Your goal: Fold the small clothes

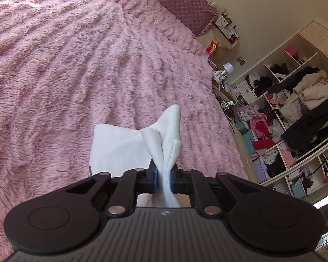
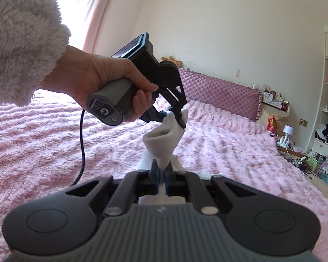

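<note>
A bed [image 1: 76,65] covered with a shaggy pink blanket [image 2: 218,144] fills most of both views, with a quilted purple headboard [image 2: 218,93] at its far end against a cream wall. Past the bed's edge stand open white shelves [image 1: 295,109] crammed with heaped clothes and coats. A nightstand [image 2: 275,111] beside the headboard carries small clutter, and a red snack bag [image 2: 271,124] hangs by it.

A person's left hand [image 2: 111,83], in a fluffy pale sleeve [image 2: 19,43], grips the handle of the left tongs [image 2: 181,120]. These are clenched on one end of a white sock [image 2: 164,142], which is held up in the air above the blanket. The right tongs [image 2: 161,170] are clenched on the sock's other end, so the sock is stretched between the two. In the left wrist view the cloth bunches between the blue pads [image 1: 155,178], and another flat white piece [image 1: 118,148] shows just behind it.
</note>
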Available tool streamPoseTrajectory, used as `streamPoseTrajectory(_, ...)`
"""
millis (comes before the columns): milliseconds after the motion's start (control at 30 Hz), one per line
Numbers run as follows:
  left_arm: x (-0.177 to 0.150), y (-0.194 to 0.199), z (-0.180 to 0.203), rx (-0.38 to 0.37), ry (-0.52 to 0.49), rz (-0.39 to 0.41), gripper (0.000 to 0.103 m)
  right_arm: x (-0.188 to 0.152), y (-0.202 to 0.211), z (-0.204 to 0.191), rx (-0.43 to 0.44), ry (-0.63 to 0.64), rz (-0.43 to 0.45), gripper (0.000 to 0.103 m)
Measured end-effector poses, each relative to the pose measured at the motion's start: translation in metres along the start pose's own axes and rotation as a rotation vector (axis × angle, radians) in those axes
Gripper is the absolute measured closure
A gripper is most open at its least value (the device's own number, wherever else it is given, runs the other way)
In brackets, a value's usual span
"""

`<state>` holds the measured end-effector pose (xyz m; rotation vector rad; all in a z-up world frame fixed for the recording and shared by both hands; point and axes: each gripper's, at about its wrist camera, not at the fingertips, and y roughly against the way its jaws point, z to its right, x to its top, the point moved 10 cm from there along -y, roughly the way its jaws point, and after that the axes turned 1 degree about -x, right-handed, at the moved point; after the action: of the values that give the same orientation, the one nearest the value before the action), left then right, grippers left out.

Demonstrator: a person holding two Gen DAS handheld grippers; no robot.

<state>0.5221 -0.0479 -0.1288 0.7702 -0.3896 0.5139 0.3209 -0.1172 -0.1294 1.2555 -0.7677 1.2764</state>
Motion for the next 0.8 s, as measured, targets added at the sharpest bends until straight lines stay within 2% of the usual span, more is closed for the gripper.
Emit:
streamPoseTrajectory(167, -0.028, -0.046, 0.061, -0.039, -0.088, -0.065, 0.093, -0.009, 0.026, 0.062, -0.087, -0.071, 0.004, 0.103)
streamPoseTrajectory(367, -0.073, -0.103, 0.105, -0.041, -0.138, -0.144, 0.093, -0.042, 0.048, 0.128, -0.181, -0.159, -0.042, 0.103)
streamPoseTrajectory(567, -0.116, -0.145, 0.125, -0.011, -0.180, -0.208, 0.093, -0.090, 0.060, 0.176, -0.227, -0.233, -0.095, 0.103)
streamPoseTrajectory(800, -0.143, -0.171, 0.124, 0.075, -0.219, -0.231, 0.092, -0.132, 0.056, 0.192, -0.217, -0.345, -0.141, 0.103)
